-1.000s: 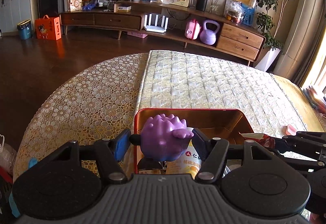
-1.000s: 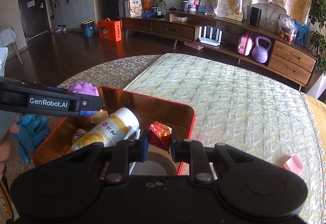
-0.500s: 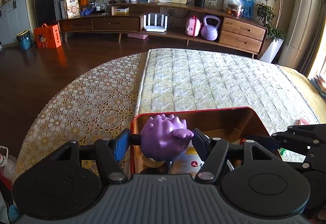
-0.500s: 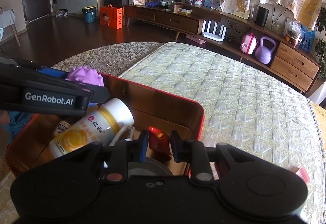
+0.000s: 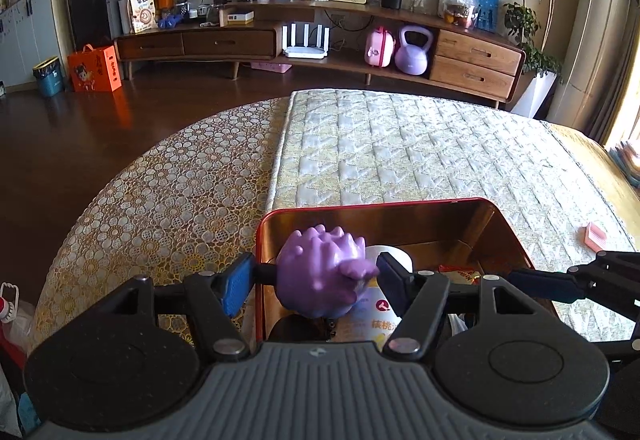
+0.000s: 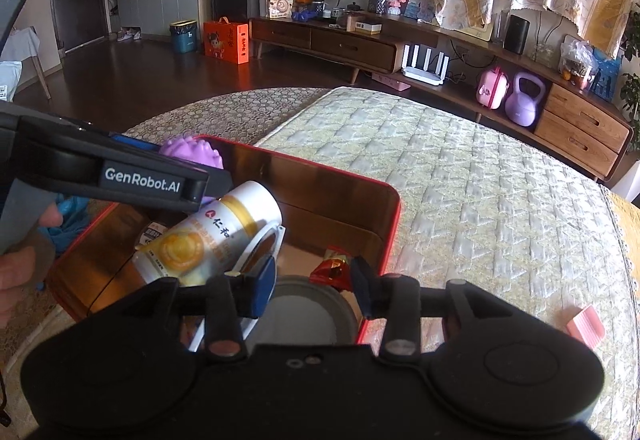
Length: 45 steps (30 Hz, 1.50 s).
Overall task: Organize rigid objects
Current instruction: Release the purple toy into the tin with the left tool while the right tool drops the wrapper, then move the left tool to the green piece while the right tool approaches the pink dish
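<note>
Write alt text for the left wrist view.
The left gripper holds a spiky purple toy over a red-rimmed box containing a white bottle, on a quilted bed.

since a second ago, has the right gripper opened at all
Yes. The right gripper has just been opening over the red tin, its jaws now wider apart, nothing pinched between them.
</note>
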Each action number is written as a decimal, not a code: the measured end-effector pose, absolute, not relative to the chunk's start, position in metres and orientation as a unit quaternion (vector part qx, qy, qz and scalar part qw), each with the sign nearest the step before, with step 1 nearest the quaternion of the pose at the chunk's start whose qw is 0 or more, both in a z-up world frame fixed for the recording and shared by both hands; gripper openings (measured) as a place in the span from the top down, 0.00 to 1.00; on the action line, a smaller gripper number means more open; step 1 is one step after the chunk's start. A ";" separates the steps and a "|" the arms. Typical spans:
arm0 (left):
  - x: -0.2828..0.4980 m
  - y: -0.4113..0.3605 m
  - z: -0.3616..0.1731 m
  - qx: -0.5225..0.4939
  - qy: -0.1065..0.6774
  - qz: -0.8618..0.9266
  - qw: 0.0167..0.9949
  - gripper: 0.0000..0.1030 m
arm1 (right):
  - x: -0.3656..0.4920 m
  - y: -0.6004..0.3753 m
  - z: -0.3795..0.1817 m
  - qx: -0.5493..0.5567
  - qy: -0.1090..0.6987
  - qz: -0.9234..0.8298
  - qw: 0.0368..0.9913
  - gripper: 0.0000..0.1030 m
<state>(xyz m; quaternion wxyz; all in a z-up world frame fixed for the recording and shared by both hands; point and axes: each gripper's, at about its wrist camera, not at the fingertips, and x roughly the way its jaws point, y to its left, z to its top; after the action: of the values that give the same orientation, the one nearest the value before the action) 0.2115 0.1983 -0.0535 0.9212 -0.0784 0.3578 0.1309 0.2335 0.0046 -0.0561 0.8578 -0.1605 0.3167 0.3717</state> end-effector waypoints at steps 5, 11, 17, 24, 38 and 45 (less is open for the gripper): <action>0.204 0.194 -0.045 -0.073 0.348 0.126 0.926 0.31 | 0.224 -0.005 -0.048 -0.146 0.315 0.378 0.858 0.52; 0.193 0.184 -0.037 -0.072 0.345 0.119 0.928 0.31 | 0.212 -0.020 -0.033 -0.124 0.312 0.387 0.859 0.44; 0.180 0.171 -0.029 -0.068 0.345 0.104 0.930 0.30 | 0.202 -0.040 -0.018 -0.101 0.310 0.392 0.860 0.37; 0.165 0.148 -0.021 -0.064 0.345 0.082 0.933 0.27 | 0.188 -0.072 -0.008 -0.082 0.302 0.388 0.867 0.25; 0.155 0.091 -0.017 -0.067 0.342 0.036 0.937 0.20 | 0.186 -0.141 -0.006 -0.063 0.297 0.334 0.893 0.00; 0.161 0.056 -0.025 -0.067 0.349 0.012 0.935 0.20 | 0.194 -0.181 -0.014 -0.056 0.301 0.308 0.901 0.00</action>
<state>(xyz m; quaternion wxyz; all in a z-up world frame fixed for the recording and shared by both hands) 0.1615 0.0563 -0.0251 0.9346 -0.0673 0.3492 0.0117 0.1940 -0.1807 -0.0138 0.9010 -0.0557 0.3008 0.3076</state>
